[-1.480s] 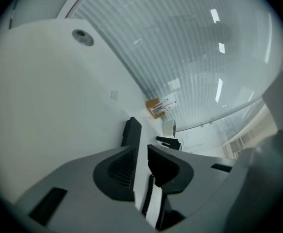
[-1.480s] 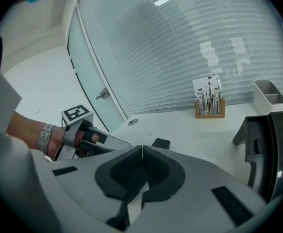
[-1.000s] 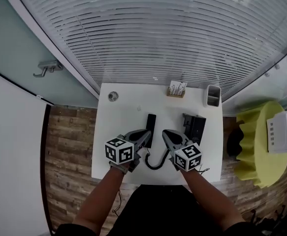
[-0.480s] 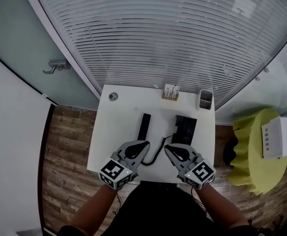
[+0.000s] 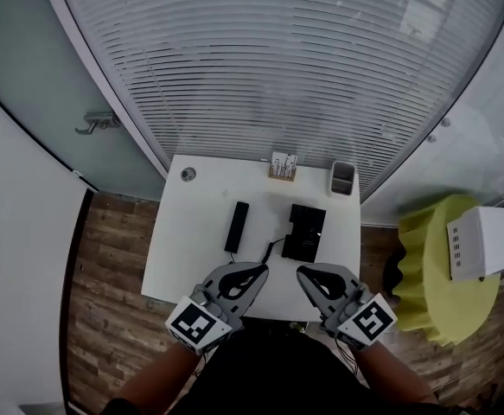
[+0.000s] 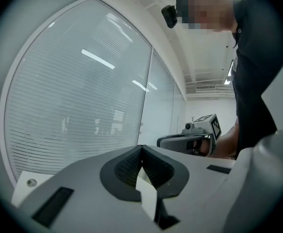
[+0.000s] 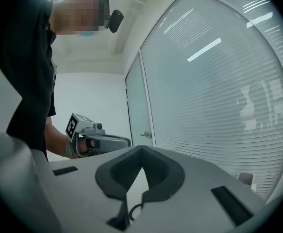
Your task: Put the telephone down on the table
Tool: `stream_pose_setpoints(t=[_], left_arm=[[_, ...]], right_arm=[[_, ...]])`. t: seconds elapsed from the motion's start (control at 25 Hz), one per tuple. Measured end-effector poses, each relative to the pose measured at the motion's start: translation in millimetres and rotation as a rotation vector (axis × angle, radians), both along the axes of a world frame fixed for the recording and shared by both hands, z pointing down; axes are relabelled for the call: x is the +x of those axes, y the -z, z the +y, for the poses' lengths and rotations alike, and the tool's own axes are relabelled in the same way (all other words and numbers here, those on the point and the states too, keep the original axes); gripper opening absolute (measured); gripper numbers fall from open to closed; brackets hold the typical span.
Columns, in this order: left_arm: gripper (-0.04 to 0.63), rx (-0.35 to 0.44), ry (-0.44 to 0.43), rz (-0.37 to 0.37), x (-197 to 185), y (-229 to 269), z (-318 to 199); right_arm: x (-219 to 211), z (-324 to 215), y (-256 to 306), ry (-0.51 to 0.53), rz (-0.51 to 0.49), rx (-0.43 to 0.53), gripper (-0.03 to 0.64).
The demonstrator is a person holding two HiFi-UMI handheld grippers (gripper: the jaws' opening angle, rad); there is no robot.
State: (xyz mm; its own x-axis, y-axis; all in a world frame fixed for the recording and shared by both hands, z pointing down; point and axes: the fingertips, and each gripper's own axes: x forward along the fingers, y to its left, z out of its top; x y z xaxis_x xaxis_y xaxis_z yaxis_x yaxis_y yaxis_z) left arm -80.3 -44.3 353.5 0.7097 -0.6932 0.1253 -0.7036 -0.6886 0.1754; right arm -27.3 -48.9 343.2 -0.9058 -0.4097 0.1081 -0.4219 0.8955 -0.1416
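Note:
The black telephone handset (image 5: 236, 226) lies flat on the white table (image 5: 191, 240), left of the black phone base (image 5: 304, 232). A curly cord (image 5: 273, 247) runs between them and shows below my jaws as the cord (image 7: 134, 210) in the right gripper view. My left gripper (image 5: 260, 271) hovers at the table's near edge, shut and empty. My right gripper (image 5: 303, 272) hangs beside it, also shut with nothing held. Each gripper view looks over closed jaws: left gripper (image 6: 141, 147), right gripper (image 7: 141, 149). Neither touches the handset.
A grey pen cup (image 5: 342, 177) and a small wooden holder (image 5: 282, 166) stand at the table's far edge, a round grommet (image 5: 188, 174) at its far left. A yellow-green stool (image 5: 442, 271) carrying a white box (image 5: 481, 242) stands right. Blinds cover the glass wall behind.
Both grippers have drawn back from the handset and cord toward the near table edge. The handset and base lie where they were.

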Motion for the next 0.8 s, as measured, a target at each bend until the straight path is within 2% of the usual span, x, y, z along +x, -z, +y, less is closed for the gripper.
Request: stream_pose_setpoints(t=[0.2, 0.44, 0.8], left_arm=[[0.008, 0.032, -0.015, 0.010, 27.1, 17.4, 3.7], [0.008, 0.023, -0.044, 0.027, 47.6, 23.7, 1.8], [0.008, 0.023, -0.045, 0.009, 57.4, 18.6, 1.8]], right_arm=[[20.3, 3.9, 15.1, -0.028, -0.020, 0.022, 0.021], [34.8, 2.8, 15.8, -0.056, -0.015, 0.030, 0.021], [43.9, 6.4, 14.4, -0.068, -0.016, 0.030, 0.021]])
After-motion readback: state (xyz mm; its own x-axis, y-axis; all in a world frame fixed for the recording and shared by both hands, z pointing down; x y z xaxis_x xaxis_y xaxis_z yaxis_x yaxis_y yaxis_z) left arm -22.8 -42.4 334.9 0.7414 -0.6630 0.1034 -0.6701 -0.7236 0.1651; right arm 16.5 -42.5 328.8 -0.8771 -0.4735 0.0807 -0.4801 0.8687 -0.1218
